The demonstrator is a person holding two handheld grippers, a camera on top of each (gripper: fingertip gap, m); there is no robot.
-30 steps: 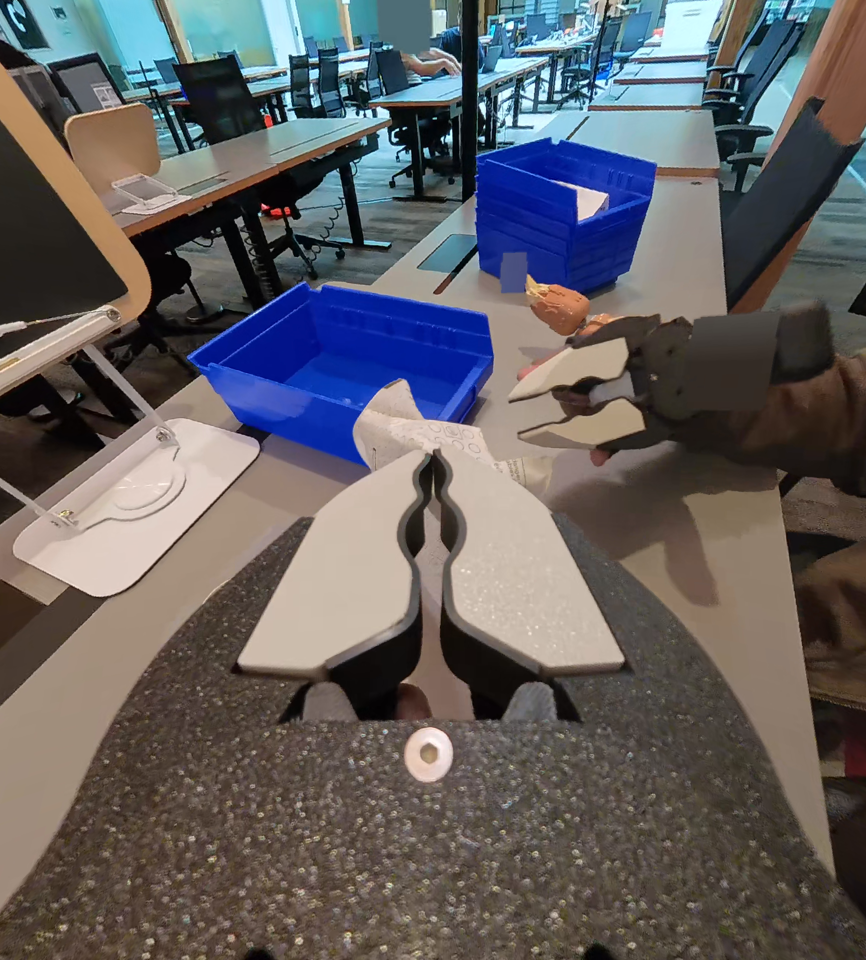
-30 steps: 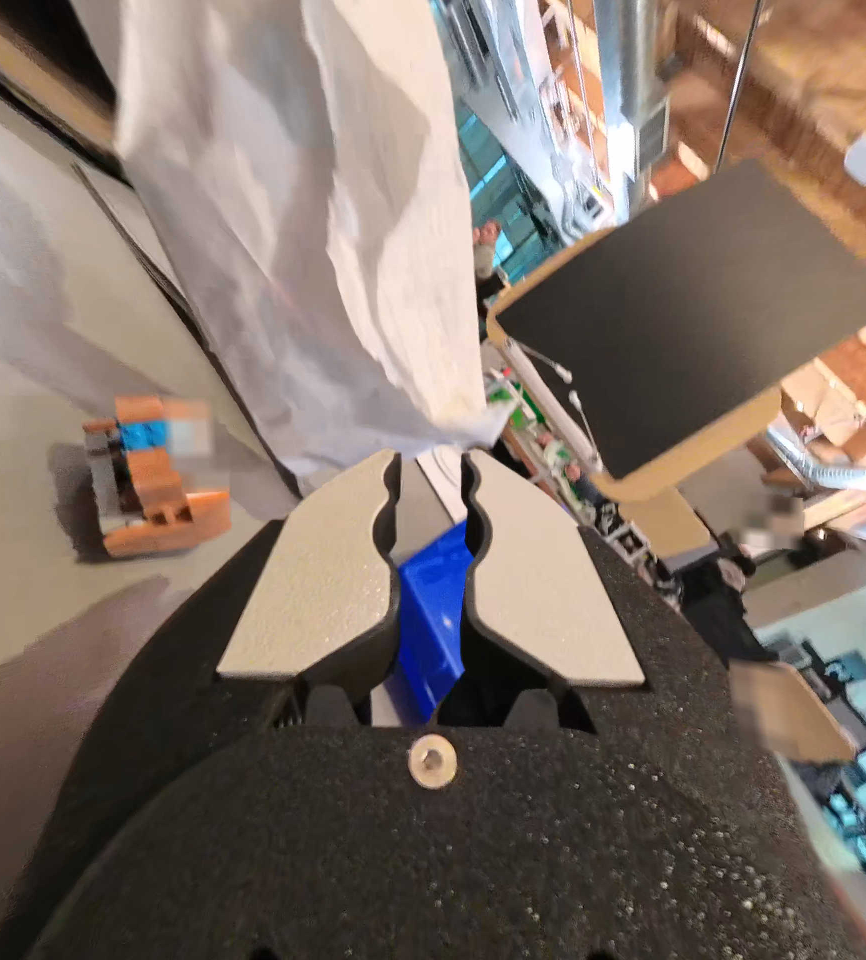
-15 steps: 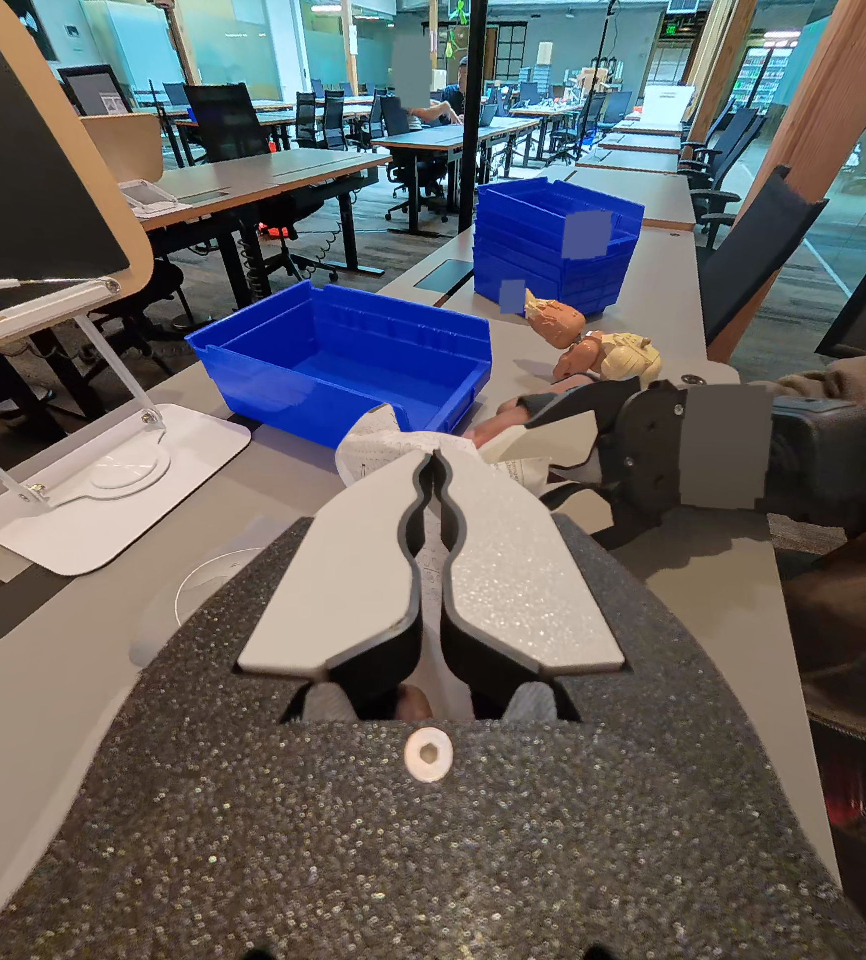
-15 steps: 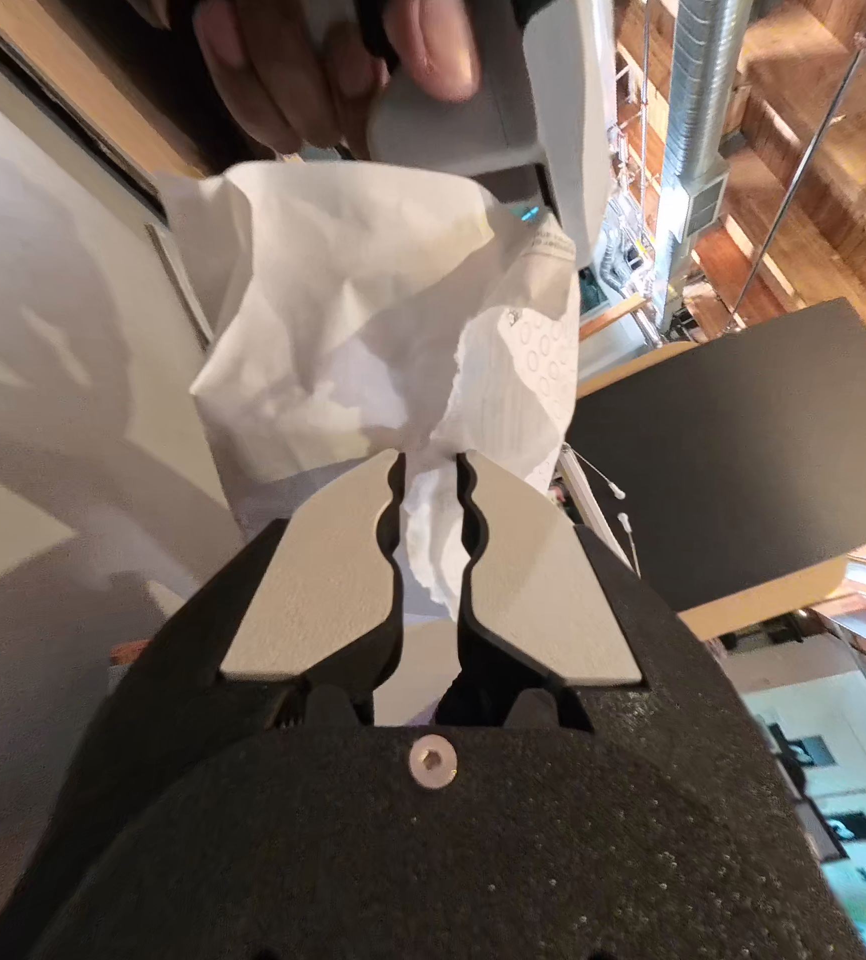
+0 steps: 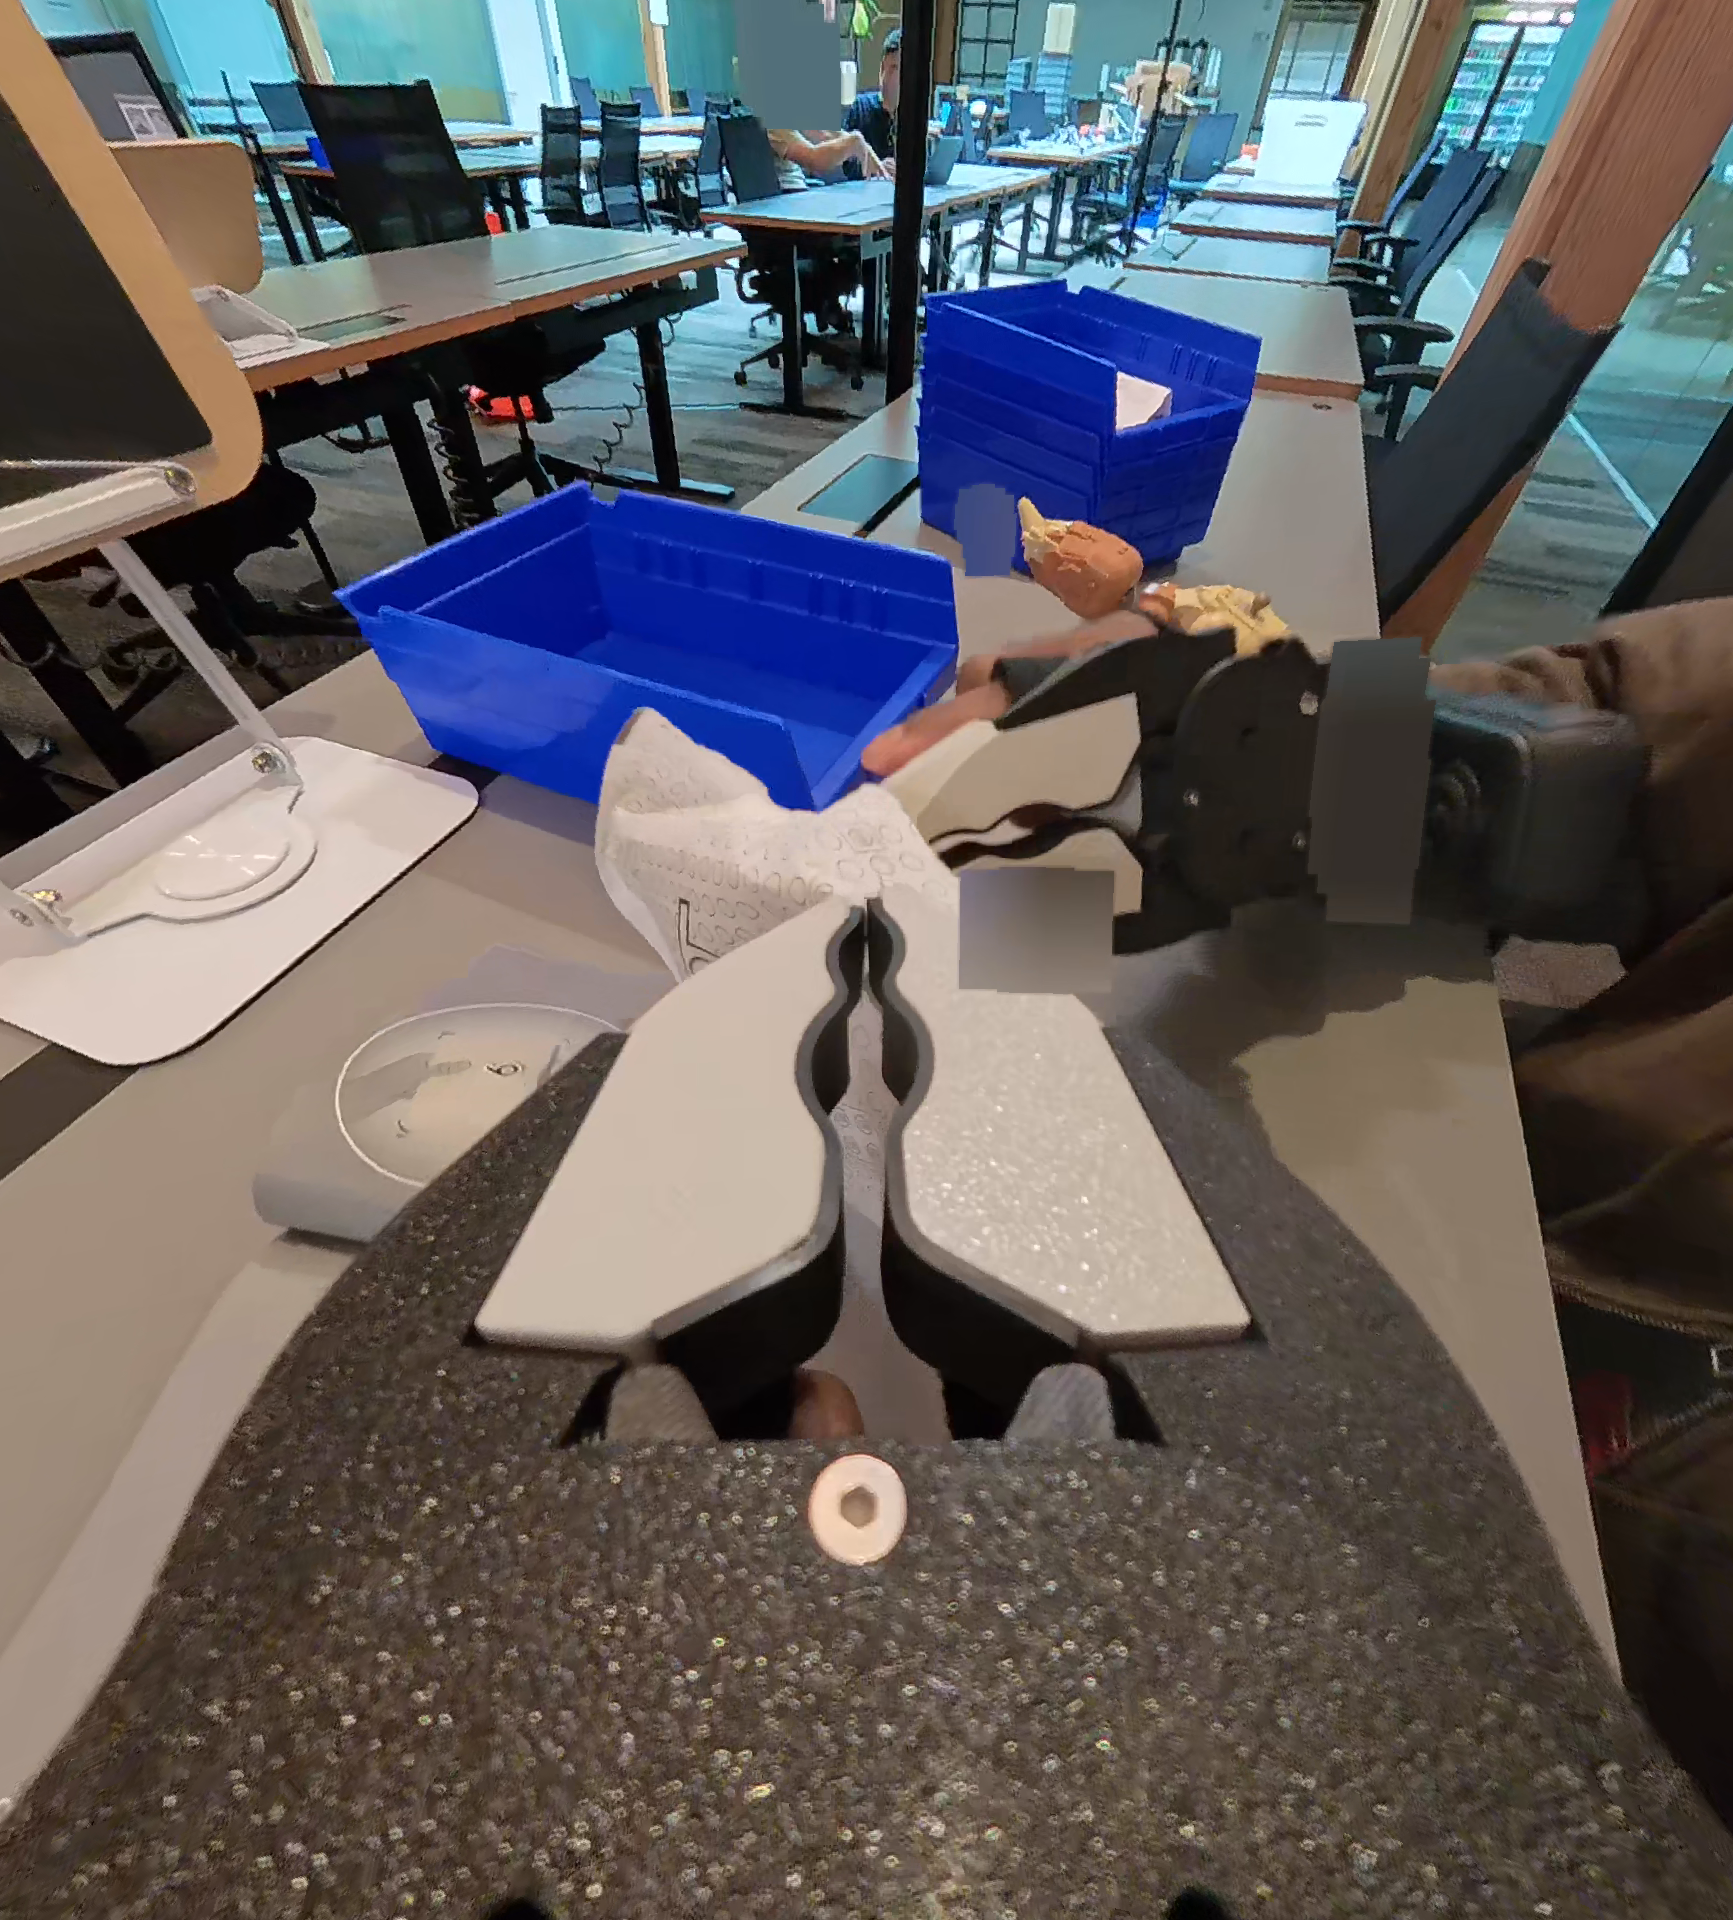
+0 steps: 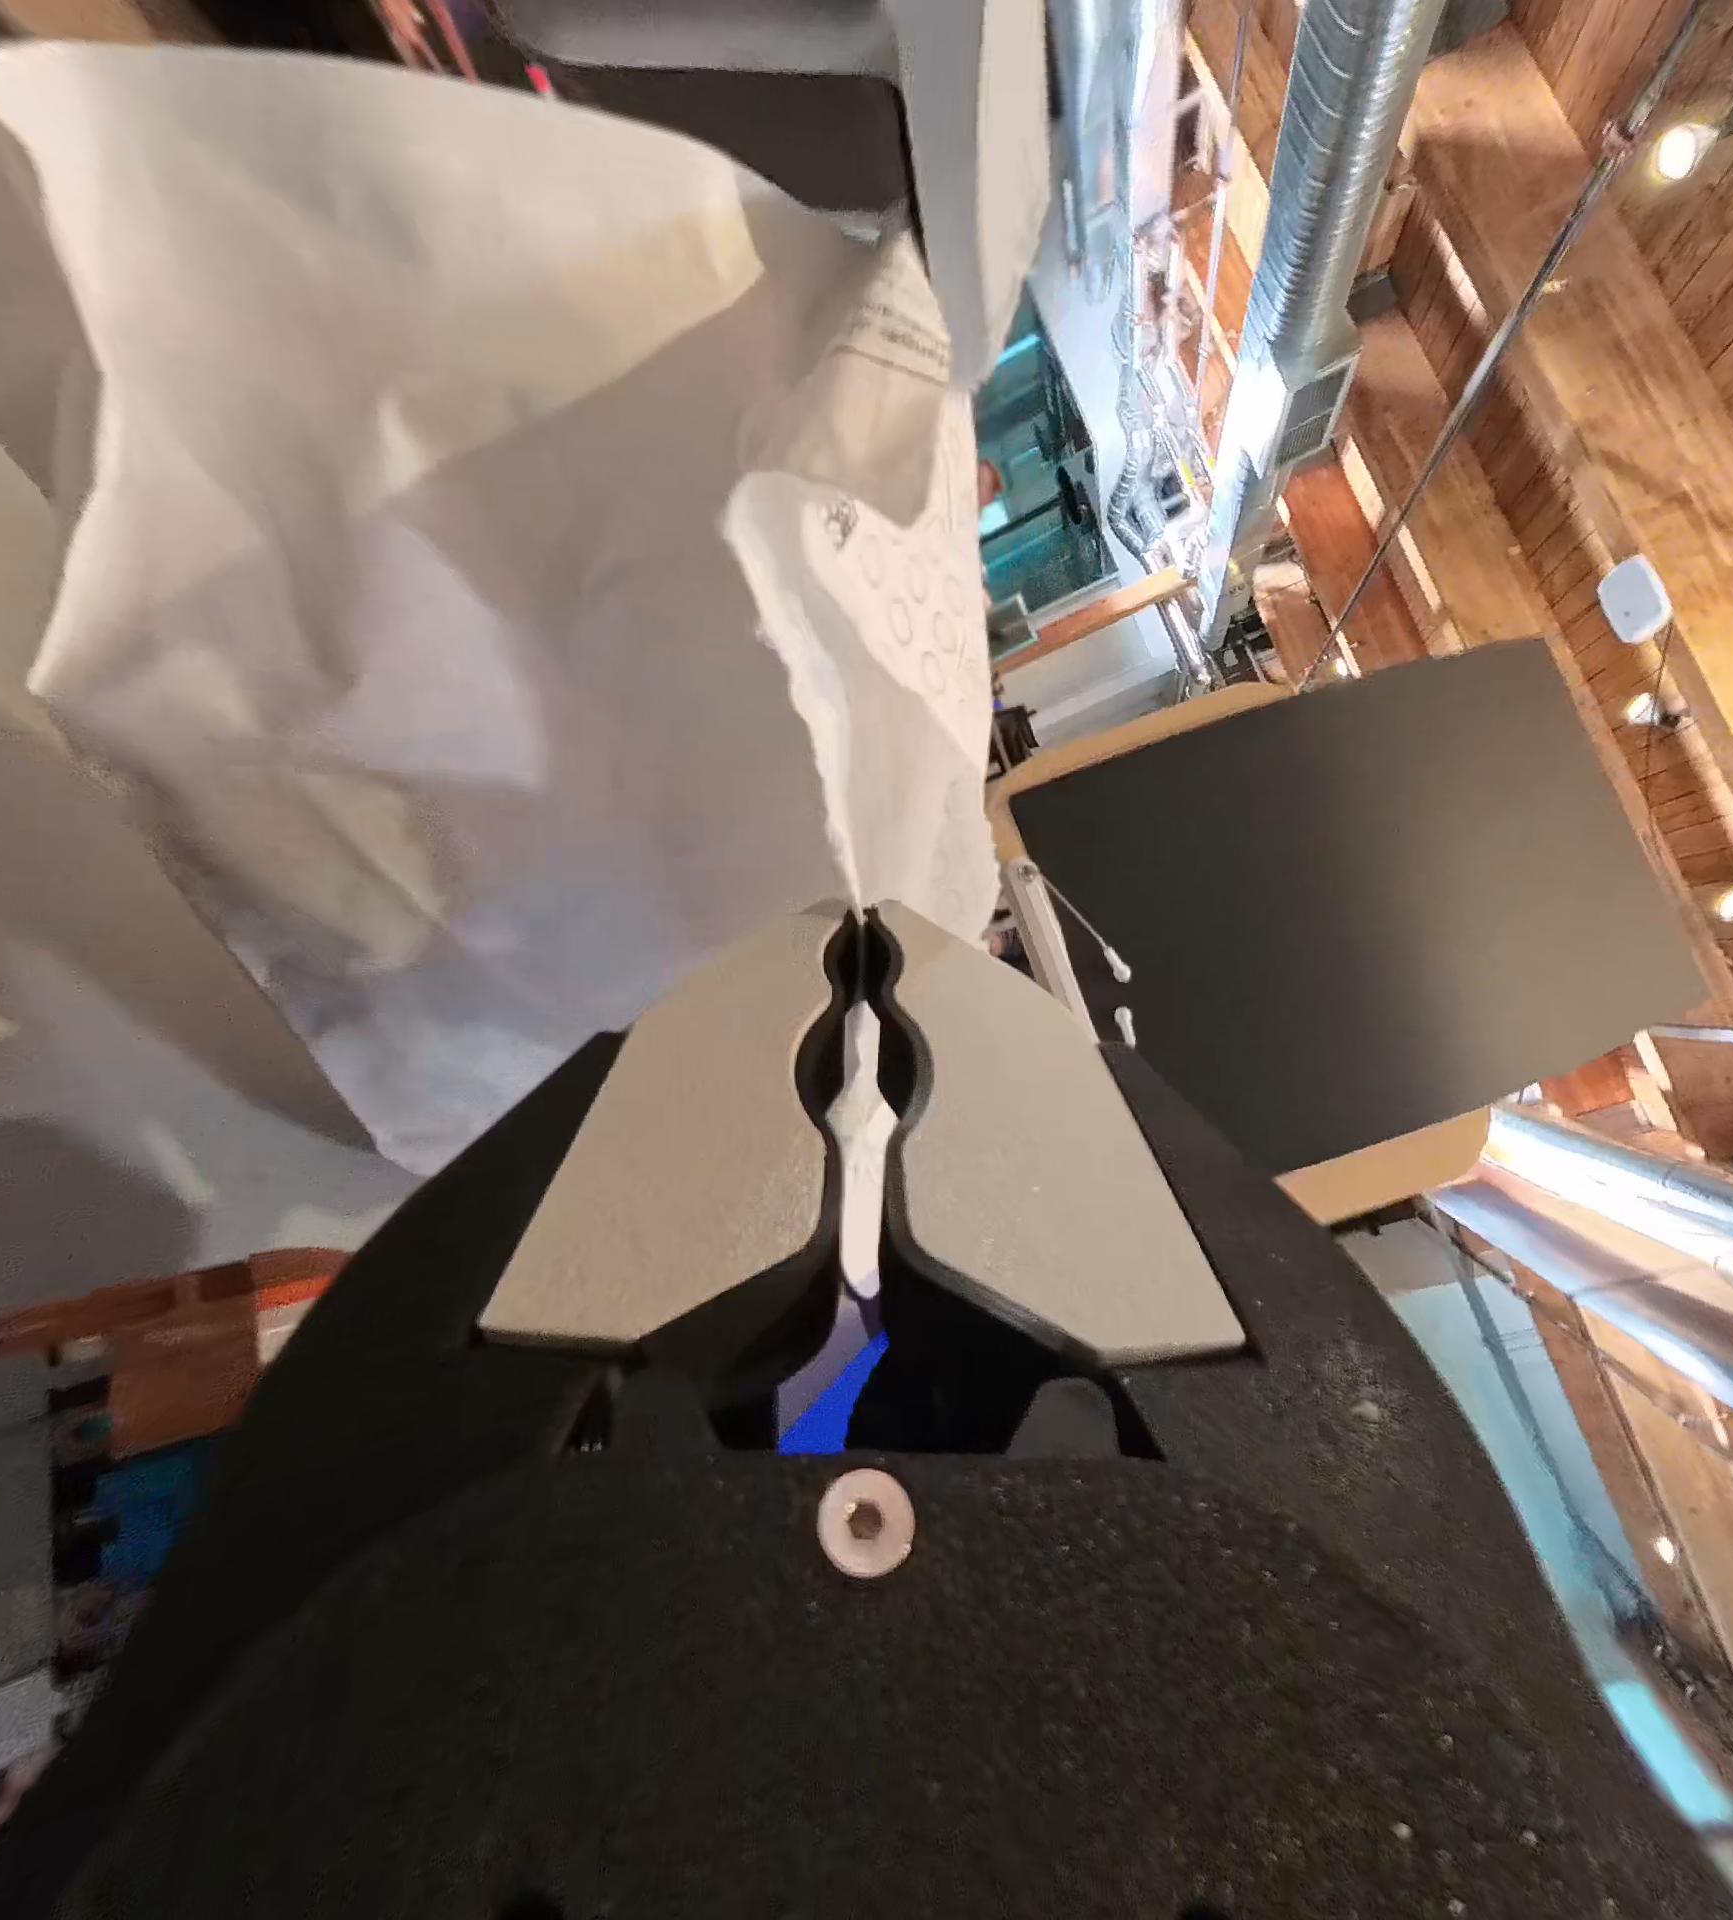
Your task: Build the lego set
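Currently, both claws pinch the same white paper bag [image 5: 737, 852] above the table [image 5: 1361, 1091]. Left claw [image 5: 864, 914]: jaws closed on the near edge of the bag. Right claw [image 6: 864, 916]: jaws closed on a torn edge of the bag; in the left wrist view it enters from the right [image 5: 955, 790].

Progress, as judged: early. The bag is torn at 1 edge but not emptied. 1 partly built orange-and-blue lego piece [image 6: 145, 1382] lies on the table below the bag. 1 blue bin [image 5: 654, 644] stands beyond the bag; no parts show in it. Remaining: open the bag, release the bricks, assemble.
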